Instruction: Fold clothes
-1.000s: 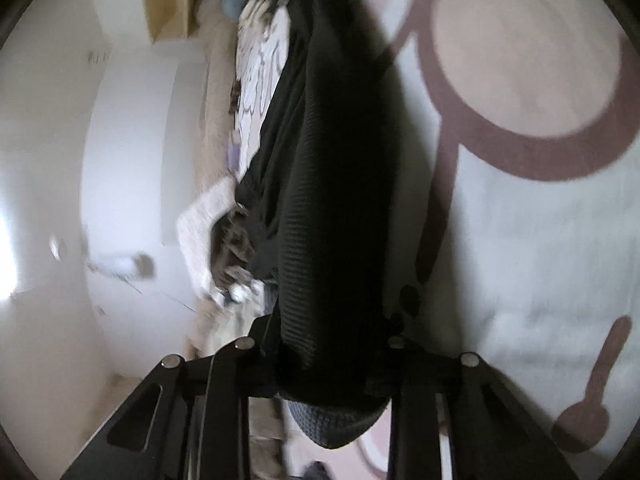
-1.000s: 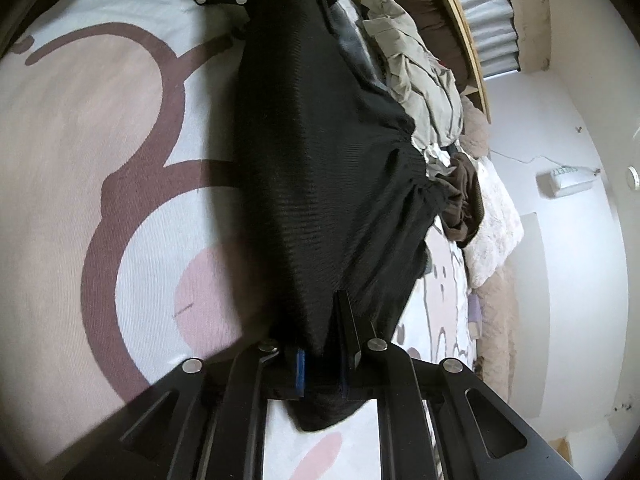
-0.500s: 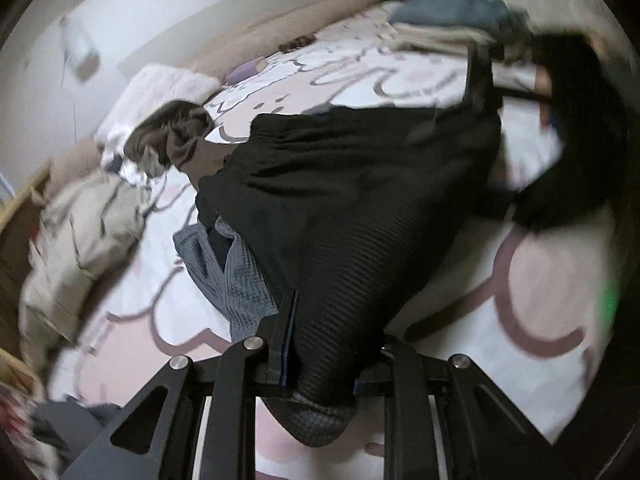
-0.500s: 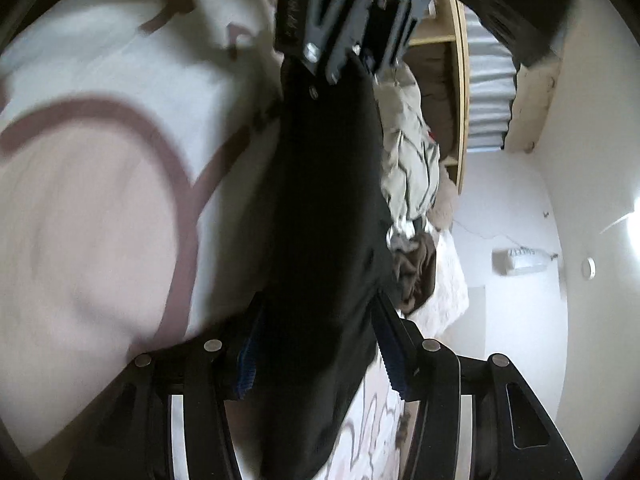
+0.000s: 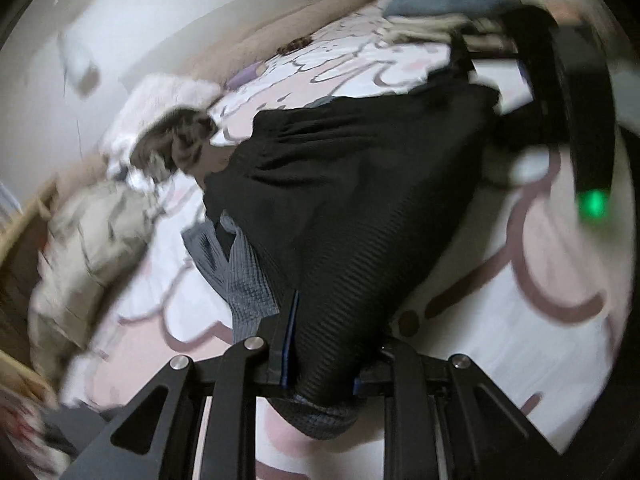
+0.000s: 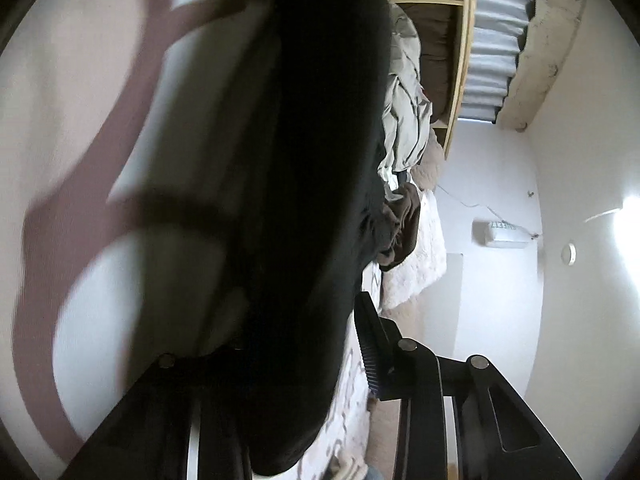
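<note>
A black ribbed garment (image 5: 360, 200) hangs stretched over the bed between my two grippers. My left gripper (image 5: 324, 360) is shut on one bunched end of it, and a fold of cloth pokes out below the fingers. In the left wrist view my right gripper (image 5: 496, 76) is blurred at the garment's far end. In the right wrist view the black garment (image 6: 304, 184) runs between the jaws of my right gripper (image 6: 292, 312), which are closing. A strip of sheet shows between its ridged right pad (image 6: 368, 352) and the cloth. The other finger is hidden.
Under the black garment lies a grey waffle garment (image 5: 240, 276). A beige pile of clothes (image 5: 88, 240) and a brown garment (image 5: 176, 144) lie on the white and pink bed sheet (image 5: 500, 340). Folded clothes (image 5: 436, 8) sit at the far end. A wooden shelf (image 6: 460, 60) stands beside the bed.
The left wrist view has rolled from sideways to nearly upright and now looks down on the bed. My right gripper let go of the black garment, opened wide, and has narrowed around it again.
</note>
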A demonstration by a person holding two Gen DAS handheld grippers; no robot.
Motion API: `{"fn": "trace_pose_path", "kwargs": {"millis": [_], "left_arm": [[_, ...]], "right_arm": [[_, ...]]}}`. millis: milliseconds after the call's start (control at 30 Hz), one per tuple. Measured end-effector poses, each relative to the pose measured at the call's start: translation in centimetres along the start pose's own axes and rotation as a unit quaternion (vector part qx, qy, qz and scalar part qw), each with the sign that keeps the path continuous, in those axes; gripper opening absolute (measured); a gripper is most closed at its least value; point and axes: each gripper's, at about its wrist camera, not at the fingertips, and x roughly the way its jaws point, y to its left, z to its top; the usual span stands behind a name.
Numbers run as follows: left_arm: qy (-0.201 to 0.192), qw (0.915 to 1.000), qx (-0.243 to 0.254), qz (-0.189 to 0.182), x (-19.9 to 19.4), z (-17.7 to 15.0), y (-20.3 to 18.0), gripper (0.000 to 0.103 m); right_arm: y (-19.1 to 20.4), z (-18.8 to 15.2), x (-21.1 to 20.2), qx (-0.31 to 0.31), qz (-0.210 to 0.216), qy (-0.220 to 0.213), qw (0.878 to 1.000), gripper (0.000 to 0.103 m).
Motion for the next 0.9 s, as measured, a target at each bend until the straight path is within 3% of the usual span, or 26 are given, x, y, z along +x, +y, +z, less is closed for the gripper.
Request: {"fn": "trace_pose_path", "kwargs": {"millis": [100,167,233,400,500,600,667,733,833,900], "left_arm": [[-0.005,0.9921,0.105,0.068,0.3,-1.0,-2.8,0.021],[-0.011,0.9752,0.181,0.127,0.7,-1.7,-4.9,0.022],[-0.017,0.9519,0.245,0.183,1.1,-2.3,-6.8,0.024],[-0.02,0.9128,0.309,0.266,1.8,-2.4,-8.4,0.041],[-0.011,0.9003,0.328,0.286,2.9,-2.2,-8.4,0.043],[0.002,0.8986,0.336,0.283,3.4,-1.9,-7.9,0.043],[0.015,0.9045,0.328,0.272,3.4,-2.0,-7.1,0.04],[0.034,0.9134,0.316,0.255,3.5,-2.2,-6.6,0.024],[0.039,0.9203,0.306,0.241,3.8,-2.3,-6.2,0.019],[0.043,0.9312,0.287,0.221,3.5,-1.6,-5.1,0.018]], "right_arm": [[0.4,-1.0,-0.1,-0.009,0.003,0.005,1.0,0.027],[0.6,-1.2,0.0,-0.007,0.007,0.006,1.0,0.023],[1.0,-1.2,0.1,-0.009,0.01,0.007,1.0,0.022],[1.2,-1.4,-0.1,0.011,0.006,0.002,1.0,0.02],[1.3,-1.4,-0.1,0.014,0.006,0.0,1.0,0.02],[1.1,-1.5,-0.1,0.019,0.012,-0.005,1.0,0.02],[0.7,-1.4,0.1,0.024,0.016,-0.01,1.0,0.02],[0.5,-1.3,0.2,0.025,0.018,-0.014,0.999,0.02],[0.2,-1.1,0.3,0.019,0.027,-0.018,0.999,0.017],[-0.3,-1.0,0.2,0.017,0.035,-0.018,0.999,0.013]]}}
